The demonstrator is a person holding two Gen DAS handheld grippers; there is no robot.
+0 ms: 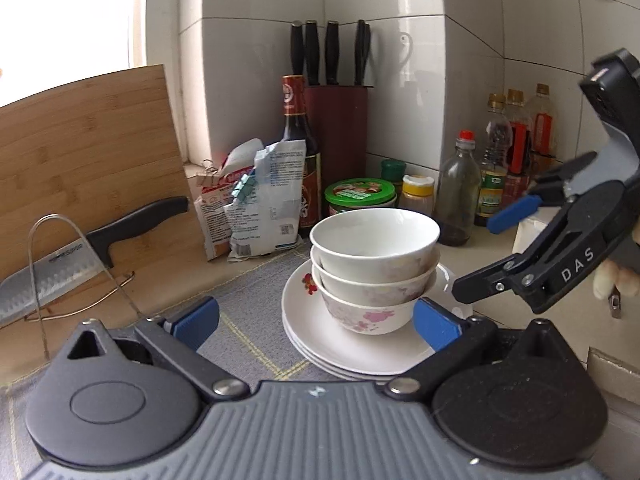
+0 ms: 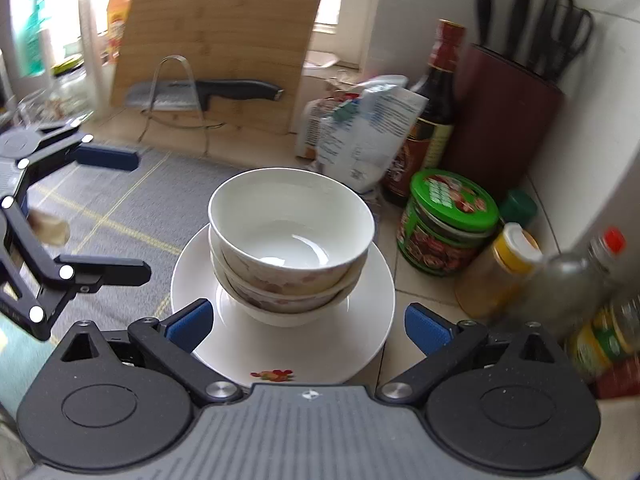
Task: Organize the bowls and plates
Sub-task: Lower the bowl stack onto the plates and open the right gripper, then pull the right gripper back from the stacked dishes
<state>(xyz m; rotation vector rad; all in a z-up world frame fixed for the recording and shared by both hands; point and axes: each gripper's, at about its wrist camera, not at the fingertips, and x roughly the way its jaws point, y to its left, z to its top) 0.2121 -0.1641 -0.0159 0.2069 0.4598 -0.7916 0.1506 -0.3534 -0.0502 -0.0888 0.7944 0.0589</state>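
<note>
Three white bowls with pink flowers (image 1: 372, 264) are nested on a stack of white plates (image 1: 308, 320) on a grey mat; they also show in the right wrist view, bowls (image 2: 292, 236) on plates (image 2: 372, 320). My left gripper (image 1: 316, 320) is open and empty, just in front of the stack. My right gripper (image 2: 308, 320) is open and empty, above the near side of the plates. The right gripper shows in the left view (image 1: 484, 260) to the right of the bowls. The left gripper shows in the right view (image 2: 132, 216) to the left of the stack.
A bamboo cutting board (image 1: 88, 152) and a knife on a wire rack (image 1: 80, 256) stand at the left. Food bags (image 1: 260, 200), a dark sauce bottle (image 1: 296, 136), a knife block (image 1: 340, 136), a green-lidded jar (image 1: 360, 196) and several bottles (image 1: 496, 168) crowd the tiled corner.
</note>
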